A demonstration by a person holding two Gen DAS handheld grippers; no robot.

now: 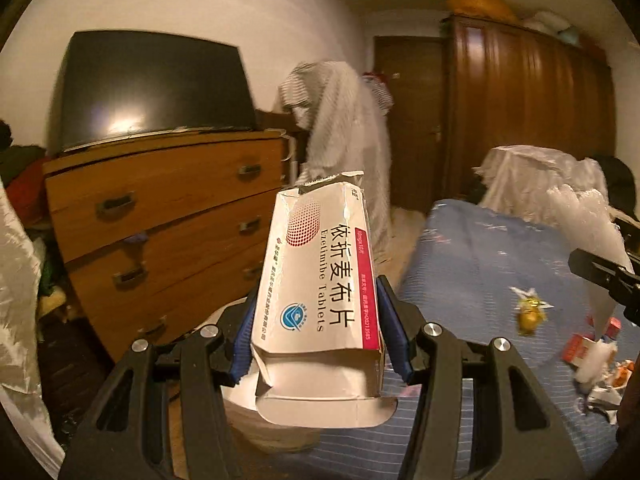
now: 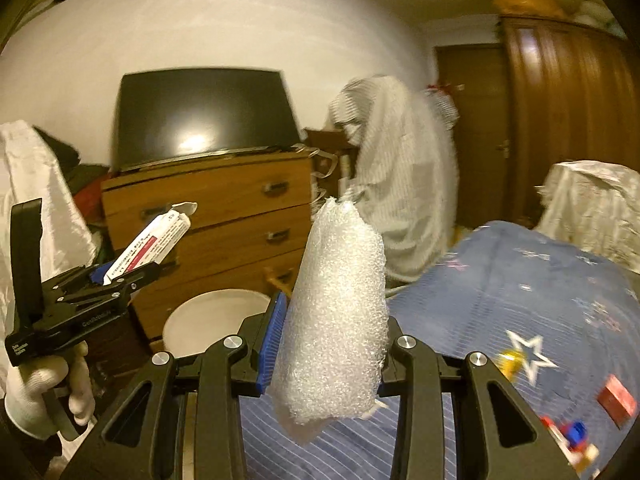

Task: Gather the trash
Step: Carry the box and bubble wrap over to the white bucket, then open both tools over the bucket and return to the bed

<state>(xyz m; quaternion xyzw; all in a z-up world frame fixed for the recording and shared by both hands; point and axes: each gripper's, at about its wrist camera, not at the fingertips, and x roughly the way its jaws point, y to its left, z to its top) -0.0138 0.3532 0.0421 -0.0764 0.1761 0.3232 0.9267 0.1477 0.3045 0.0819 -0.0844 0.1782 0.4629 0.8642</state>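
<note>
My left gripper [image 1: 318, 320] is shut on a torn white and red tablet box [image 1: 320, 280], held upright above a white bucket [image 1: 276, 420]. The box also shows in the right wrist view [image 2: 150, 246], in the left gripper [image 2: 120, 276]. My right gripper [image 2: 330, 344] is shut on a roll of white bubble wrap [image 2: 336, 320], held over the bed's edge near the bucket [image 2: 212, 320]. The wrap shows in the left wrist view [image 1: 588, 232]. More trash lies on the blue bedspread [image 1: 480, 260]: a yellow wrapper [image 1: 528, 316] and red and white scraps [image 1: 596, 360].
A wooden chest of drawers [image 1: 160, 216] with a dark TV [image 1: 152, 88] stands behind the bucket. A cloth-covered object [image 1: 348, 128], a brown wardrobe [image 1: 528, 120] and a door [image 1: 408, 120] are at the back. A covered bundle [image 2: 592, 208] sits at the bed's far end.
</note>
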